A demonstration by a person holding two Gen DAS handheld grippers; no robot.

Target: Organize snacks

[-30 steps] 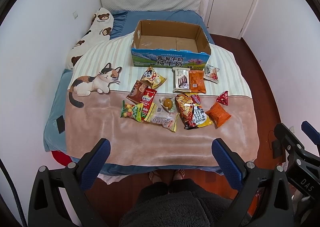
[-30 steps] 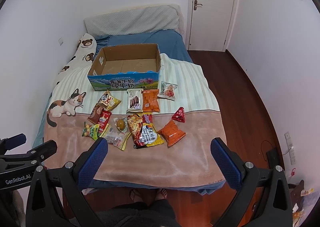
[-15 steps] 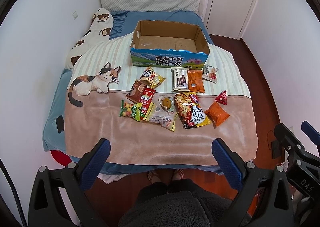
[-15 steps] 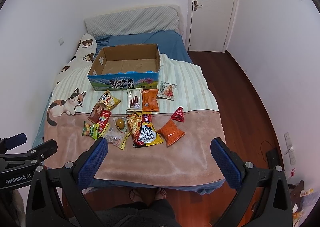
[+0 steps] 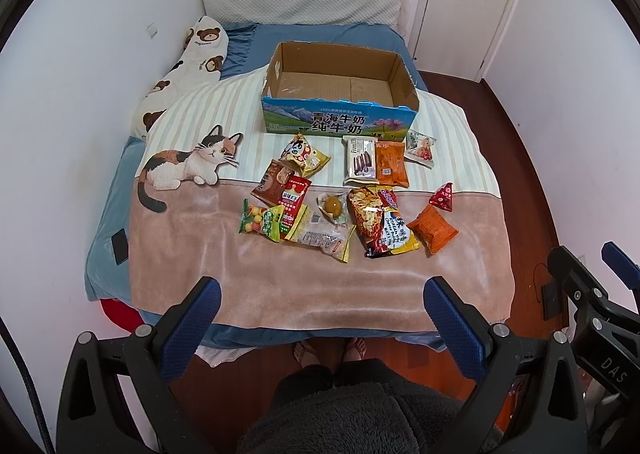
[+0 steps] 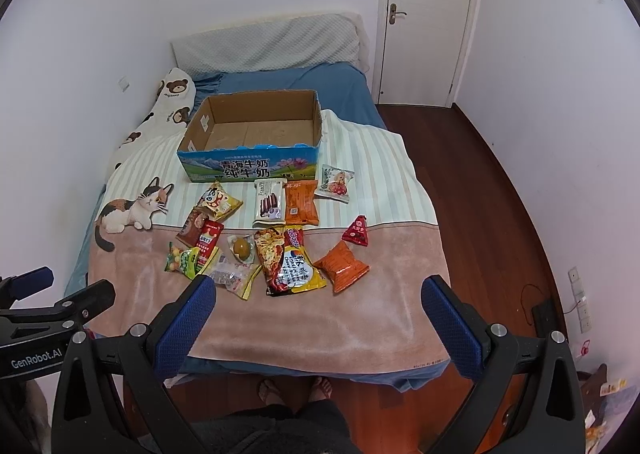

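Note:
Several snack packets lie scattered on the bed blanket [image 5: 280, 294], among them a large noodle bag [image 5: 380, 224] [image 6: 290, 260], an orange packet [image 5: 434, 230] [image 6: 342, 266], a red triangular packet [image 5: 444, 196] and a green candy bag [image 5: 262, 220]. An empty open cardboard box [image 5: 340, 122] [image 6: 250, 166] stands behind them. My left gripper [image 5: 320, 302] and right gripper [image 6: 318, 300] are both open and empty, held above the foot of the bed, well short of the snacks.
The bed fills the room between a white wall on the left and wood floor [image 6: 500, 194] on the right. A bear pillow [image 5: 184, 66] and a grey pillow [image 5: 300, 0] lie at the head. A closed door [image 6: 428, 14] is at the back right.
Both views have edged slightly nearer the bed; the snacks and box have not moved. Both grippers stay open.

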